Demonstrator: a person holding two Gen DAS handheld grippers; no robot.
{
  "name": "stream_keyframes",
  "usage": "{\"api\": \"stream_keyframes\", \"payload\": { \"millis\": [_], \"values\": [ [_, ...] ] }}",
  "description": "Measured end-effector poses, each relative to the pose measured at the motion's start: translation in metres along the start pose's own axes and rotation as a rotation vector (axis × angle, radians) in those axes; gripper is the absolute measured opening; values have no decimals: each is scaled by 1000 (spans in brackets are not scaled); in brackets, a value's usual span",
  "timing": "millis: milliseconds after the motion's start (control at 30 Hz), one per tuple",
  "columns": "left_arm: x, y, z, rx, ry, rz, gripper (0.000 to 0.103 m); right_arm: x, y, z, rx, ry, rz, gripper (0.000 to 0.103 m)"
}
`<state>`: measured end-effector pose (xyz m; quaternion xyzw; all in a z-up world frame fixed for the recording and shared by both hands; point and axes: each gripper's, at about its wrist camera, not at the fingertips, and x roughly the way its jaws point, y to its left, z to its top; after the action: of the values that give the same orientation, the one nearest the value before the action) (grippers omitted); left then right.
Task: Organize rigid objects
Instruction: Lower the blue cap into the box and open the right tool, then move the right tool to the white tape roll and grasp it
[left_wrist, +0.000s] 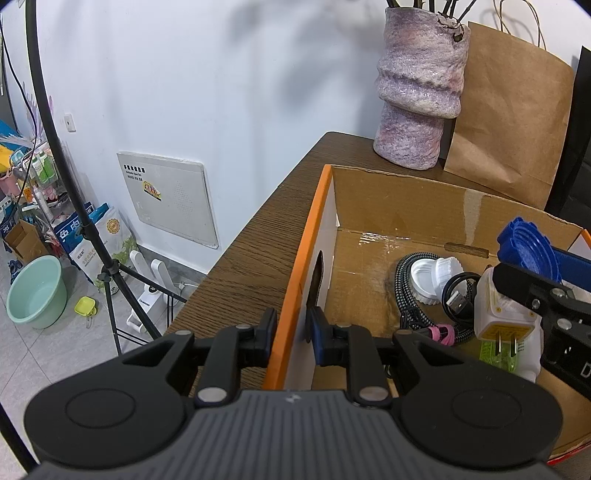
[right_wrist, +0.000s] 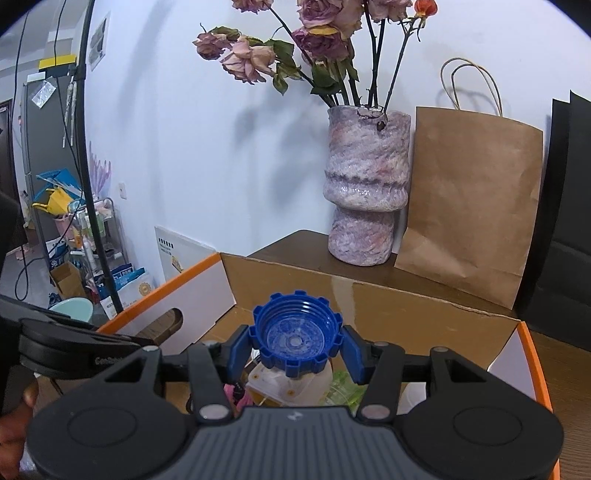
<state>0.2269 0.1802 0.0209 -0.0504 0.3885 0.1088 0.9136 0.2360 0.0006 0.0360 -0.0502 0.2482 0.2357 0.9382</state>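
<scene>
Left claw (left_wrist: 291, 338) clamped on the cardboard box (left_wrist: 406, 206)'s orange-edged left wall, near the worktop (left_wrist: 251, 251) edge. Right claw (right_wrist: 295, 349) half open, pinching a blue screw cap (right_wrist: 295, 334) above the box interior; charger (left_wrist: 502, 317), cables (left_wrist: 410, 295), white lid (left_wrist: 436, 275) underneath. Back half of floor clear.

Blue ridged cap (right_wrist: 295, 338), open side up

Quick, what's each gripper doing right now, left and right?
Left gripper: closed on the cardboard box's orange-edged side wall.
Right gripper: closed on the blue bottle cap, held over the box.
</scene>
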Motion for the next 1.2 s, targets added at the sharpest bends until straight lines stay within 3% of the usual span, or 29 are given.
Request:
{"api": "stream_keyframes", "payload": {
  "millis": [67, 100, 133, 200, 300, 867, 1200],
  "values": [
    [0, 0, 0, -1, 0, -1, 20, 1, -1, 0, 2, 5, -4, 52],
    [0, 0, 0, 0, 0, 0, 20, 2, -2, 1, 3, 7, -9, 60],
    [0, 0, 0, 0, 0, 0, 20, 2, -3, 1, 6, 8, -19, 79],
    [0, 0, 0, 0, 0, 0, 20, 1, -5, 1, 10, -4, -42, 99],
    [0, 0, 0, 0, 0, 0, 20, 0, -10, 2, 17, -12, -65, 103],
    [0, 0, 0, 0, 0, 0, 20, -14, -18, 7, 16, -52, -57, 103],
    [0, 0, 0, -1, 0, 0, 20, -52, -89, 17, 141, -140, -164, 103]
  ]
}}
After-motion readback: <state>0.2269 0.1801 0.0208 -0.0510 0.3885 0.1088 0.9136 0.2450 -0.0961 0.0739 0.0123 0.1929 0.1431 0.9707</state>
